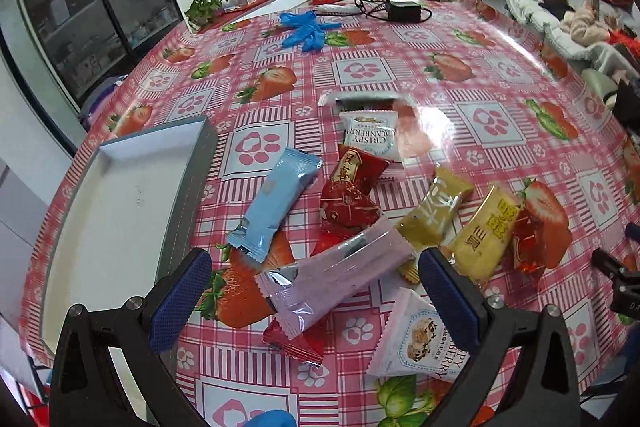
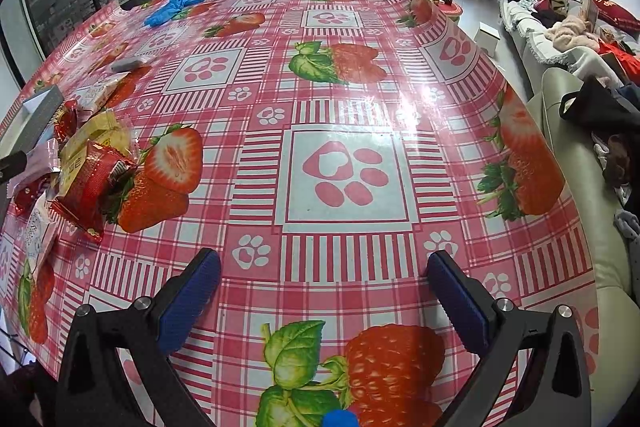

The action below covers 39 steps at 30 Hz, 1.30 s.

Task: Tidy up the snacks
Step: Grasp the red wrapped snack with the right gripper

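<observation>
Several wrapped snacks lie in a loose pile on the strawberry tablecloth in the left wrist view: a pink bar [image 1: 336, 277], a light blue bar [image 1: 274, 201], a red packet [image 1: 352, 193], a gold packet [image 1: 434, 209], a yellow packet [image 1: 486, 233] and white cranberry packets [image 1: 370, 135]. A shallow white tray with grey walls [image 1: 116, 211] stands to their left. My left gripper [image 1: 316, 265] is open, its jaws on either side of the pink bar. My right gripper [image 2: 324, 265] is open and empty over bare cloth, with the pile [image 2: 92, 179] far to its left.
Blue gloves [image 1: 306, 29] and a black power adapter with cables [image 1: 404, 11] lie at the far side of the table. A sofa with clothes [image 2: 576, 75] runs along the table's right edge. A cabinet and a TV stand behind.
</observation>
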Motion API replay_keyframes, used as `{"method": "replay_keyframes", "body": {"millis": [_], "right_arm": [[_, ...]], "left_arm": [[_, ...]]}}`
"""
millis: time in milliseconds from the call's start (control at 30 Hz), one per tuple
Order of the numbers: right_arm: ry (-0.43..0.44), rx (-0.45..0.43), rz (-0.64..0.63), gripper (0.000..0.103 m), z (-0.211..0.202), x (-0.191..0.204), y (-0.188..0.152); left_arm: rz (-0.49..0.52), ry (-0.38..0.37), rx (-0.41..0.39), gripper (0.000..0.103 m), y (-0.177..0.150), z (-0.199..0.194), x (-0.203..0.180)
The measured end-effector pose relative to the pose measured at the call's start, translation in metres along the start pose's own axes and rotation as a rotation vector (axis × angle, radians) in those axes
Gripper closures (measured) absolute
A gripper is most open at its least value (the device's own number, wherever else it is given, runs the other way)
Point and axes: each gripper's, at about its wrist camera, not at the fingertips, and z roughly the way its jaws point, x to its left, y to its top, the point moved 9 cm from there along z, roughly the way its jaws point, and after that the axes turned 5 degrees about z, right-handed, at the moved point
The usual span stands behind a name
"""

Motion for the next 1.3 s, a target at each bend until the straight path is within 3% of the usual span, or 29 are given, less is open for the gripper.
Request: {"method": "replay_keyframes", "body": {"millis": [600, 733, 933, 1033, 1167, 1200, 1267, 1300], "right_arm": [[-0.001, -0.001, -0.002, 0.0, 0.001, 0.0, 0.001], [-0.034, 0.087, 0.04, 0.0, 0.003, 0.003, 0.005], [0.214, 0.13, 0.109, 0.0, -0.004, 0.059, 0.022], [0.256, 0.141, 0.081, 0.0, -0.001, 0.087, 0.03], [0.289, 0.167, 0.042, 0.0, 0.011, 0.122, 0.035], [0.289, 0.175, 0.028, 0.001, 0.015, 0.129, 0.035], [0.255, 0.17, -0.004, 0.016, 0.019, 0.134, 0.032], [0.227, 0.152, -0.037, 0.039, 0.017, 0.135, 0.033]], "left_arm": [[0.019, -0.022, 0.049, 0.0, -0.01, 0.012, -0.012], [0.042, -0.036, 0.066, 0.0, -0.012, 0.019, -0.019], [0.091, -0.027, 0.092, 0.0, -0.018, 0.033, -0.025], [0.072, -0.056, 0.1, 0.0, -0.019, 0.038, -0.023], [0.002, -0.148, 0.136, 0.0, -0.022, 0.046, -0.019], [-0.022, -0.179, 0.149, 0.0, -0.024, 0.049, -0.017], [-0.03, -0.166, 0.146, 0.0, -0.024, 0.048, -0.014], [-0.02, -0.147, 0.133, 0.0, -0.024, 0.045, -0.013]]}}
